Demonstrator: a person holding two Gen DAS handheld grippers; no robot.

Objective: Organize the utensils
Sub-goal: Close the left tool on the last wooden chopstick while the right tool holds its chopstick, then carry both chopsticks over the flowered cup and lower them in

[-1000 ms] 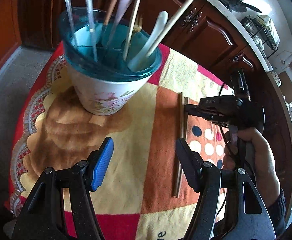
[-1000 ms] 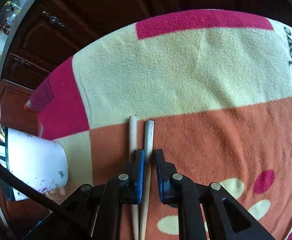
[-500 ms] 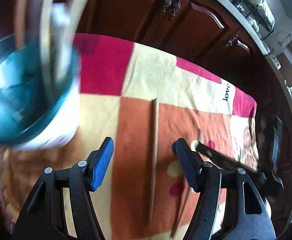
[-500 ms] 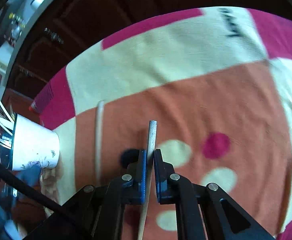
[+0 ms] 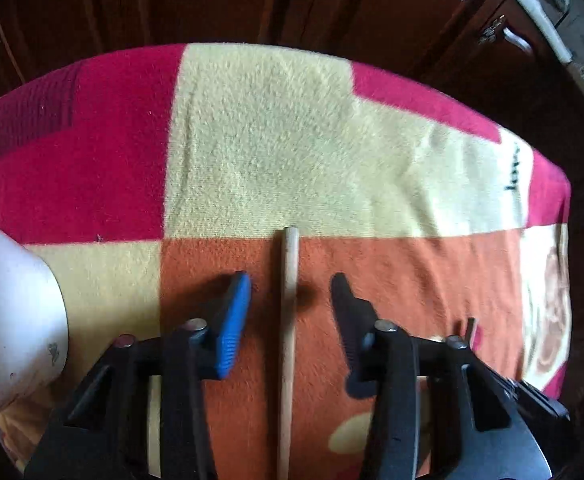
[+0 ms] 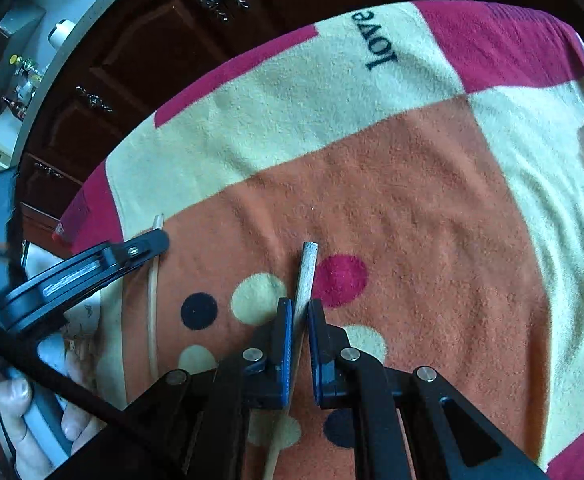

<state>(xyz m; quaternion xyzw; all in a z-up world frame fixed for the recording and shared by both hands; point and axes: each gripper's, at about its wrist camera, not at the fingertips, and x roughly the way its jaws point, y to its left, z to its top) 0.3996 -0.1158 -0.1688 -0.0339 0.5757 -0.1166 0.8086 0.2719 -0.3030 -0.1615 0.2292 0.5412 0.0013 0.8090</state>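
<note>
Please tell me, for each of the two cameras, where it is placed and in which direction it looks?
Left wrist: on the left gripper, facing steeply down at a chopstick between its closing jaws, on the blanket.
Right wrist: on the right gripper, facing down at the grey chopstick it clamps; a hand shows at lower left.
Shared: blanket, pale chopstick, left gripper.

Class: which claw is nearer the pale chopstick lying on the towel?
Left. The left claw straddles the pale chopstick, closing, not yet touching. The right claw stands apart, gripping the grey chopstick.
</note>
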